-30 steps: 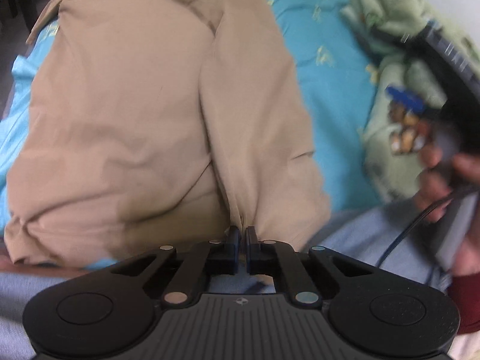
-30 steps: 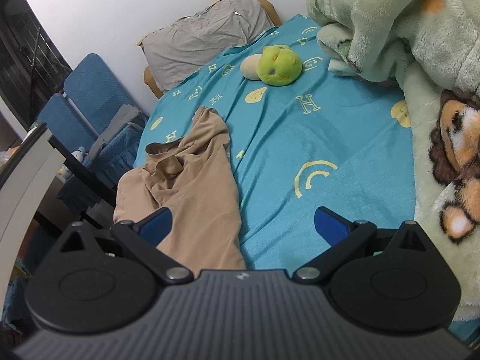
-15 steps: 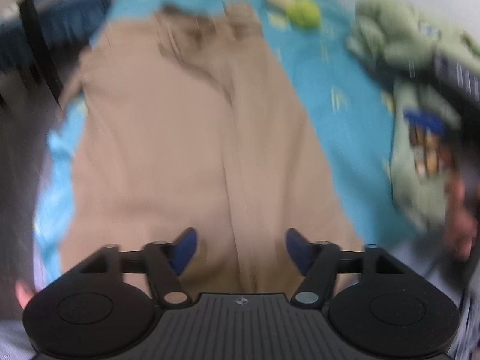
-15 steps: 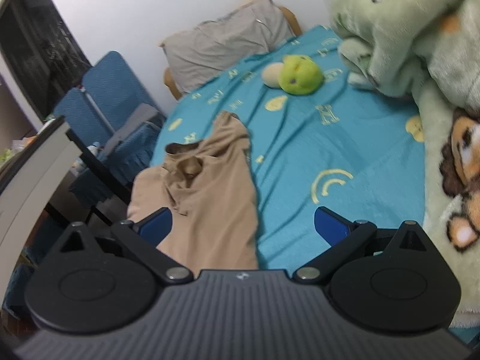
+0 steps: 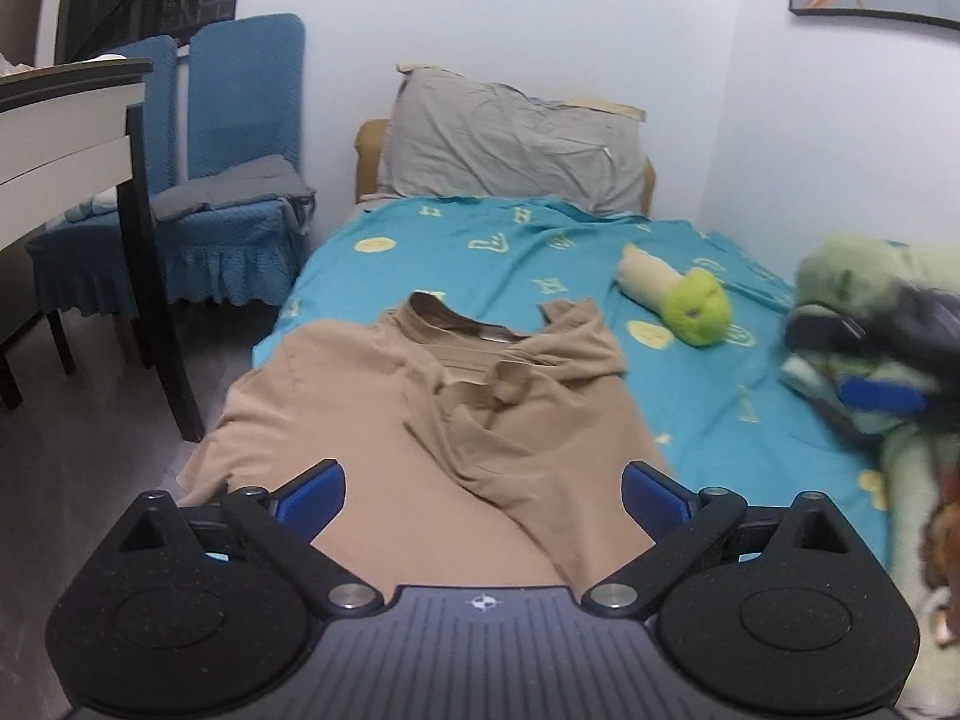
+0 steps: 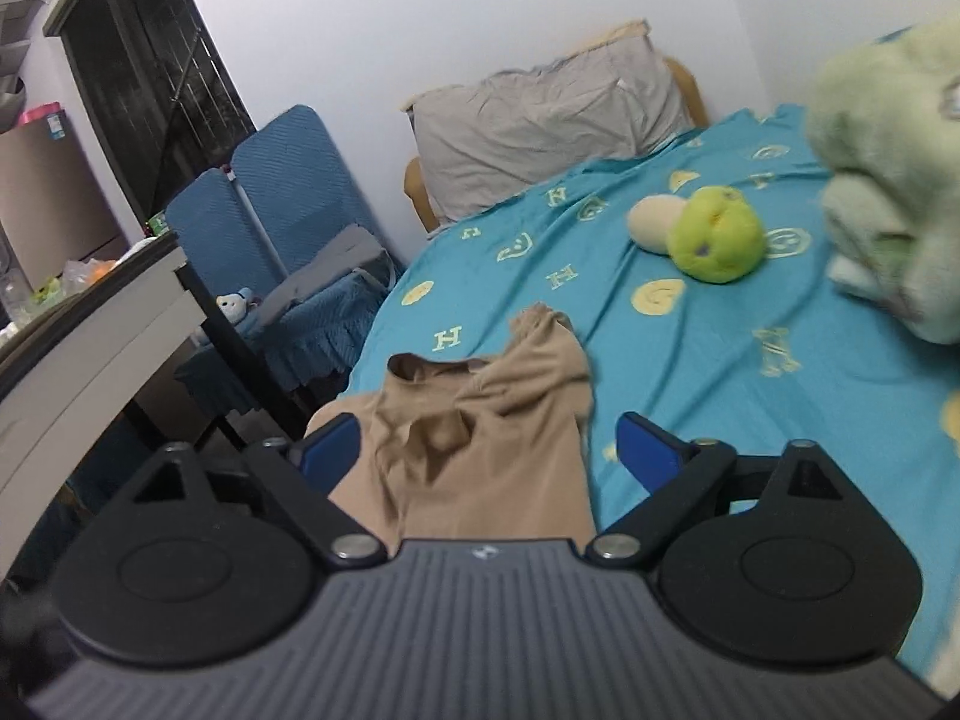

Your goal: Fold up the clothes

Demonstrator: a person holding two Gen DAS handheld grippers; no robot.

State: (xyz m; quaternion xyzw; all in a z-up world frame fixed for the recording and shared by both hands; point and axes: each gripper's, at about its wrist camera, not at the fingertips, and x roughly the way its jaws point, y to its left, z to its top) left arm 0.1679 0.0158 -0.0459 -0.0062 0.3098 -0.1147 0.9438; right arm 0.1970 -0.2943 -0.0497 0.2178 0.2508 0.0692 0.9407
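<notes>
Barely started imo: your tan short-sleeved cotton shirt lies rumpled, collar far, on the near-left of the teal patterned bedsheet, w/ both left gripper & right gripper wide open, empty, so every fold's left.

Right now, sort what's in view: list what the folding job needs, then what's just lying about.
For the job:
tan shirt
left tongs, open
right tongs, open

Lying about:
green plush toy
grey pillow
fleece blanket
blue chairs
</notes>
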